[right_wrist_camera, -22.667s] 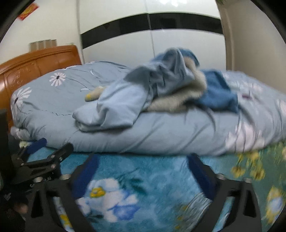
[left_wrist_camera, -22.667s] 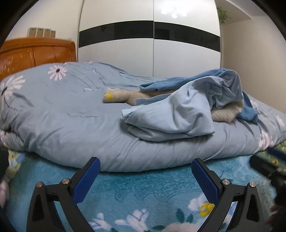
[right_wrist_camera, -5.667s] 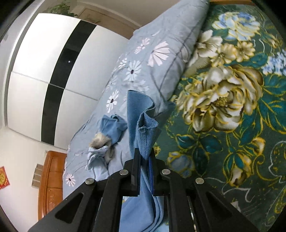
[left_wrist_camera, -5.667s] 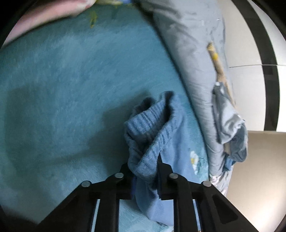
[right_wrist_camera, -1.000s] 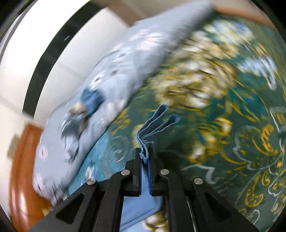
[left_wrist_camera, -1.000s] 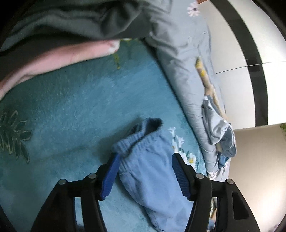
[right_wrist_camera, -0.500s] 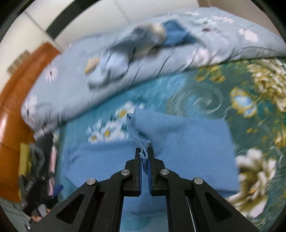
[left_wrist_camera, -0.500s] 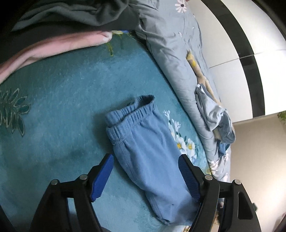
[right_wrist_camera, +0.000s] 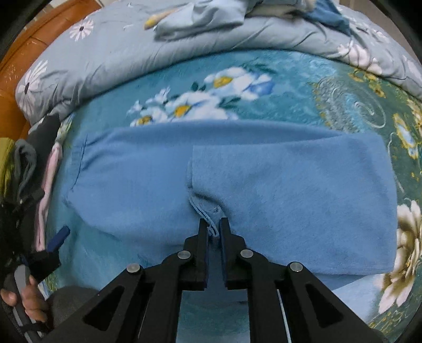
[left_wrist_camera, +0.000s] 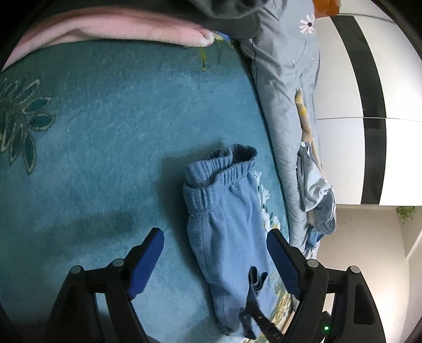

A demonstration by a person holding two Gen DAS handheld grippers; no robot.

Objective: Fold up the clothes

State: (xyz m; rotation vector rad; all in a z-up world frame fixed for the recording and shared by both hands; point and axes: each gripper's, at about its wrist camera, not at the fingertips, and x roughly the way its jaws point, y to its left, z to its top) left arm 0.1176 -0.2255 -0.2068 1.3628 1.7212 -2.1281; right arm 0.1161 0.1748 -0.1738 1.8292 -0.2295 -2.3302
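Blue fleece trousers [right_wrist_camera: 263, 179] lie folded flat on the teal floral blanket [right_wrist_camera: 290, 87]. In the left wrist view the trousers [left_wrist_camera: 226, 211] stretch away from me, with the elastic waistband [left_wrist_camera: 219, 168] at the far end. My left gripper [left_wrist_camera: 215, 261] is open and empty, hovering over the trousers. My right gripper [right_wrist_camera: 214, 228] is shut on the trouser hem [right_wrist_camera: 211, 229], holding it low over the folded cloth. The right gripper's tip also shows in the left wrist view [left_wrist_camera: 254, 303].
A rolled grey-blue floral duvet [right_wrist_camera: 132, 52] runs along the far side, with a pile of unfolded clothes [right_wrist_camera: 200, 15] on it. Dark and pink garments [left_wrist_camera: 110, 26] lie at the blanket's end. A white wardrobe [left_wrist_camera: 343, 105] stands beyond.
My right gripper has carried the hem across and down, so the trouser legs now lie folded over. My left gripper has drawn back a little, open.
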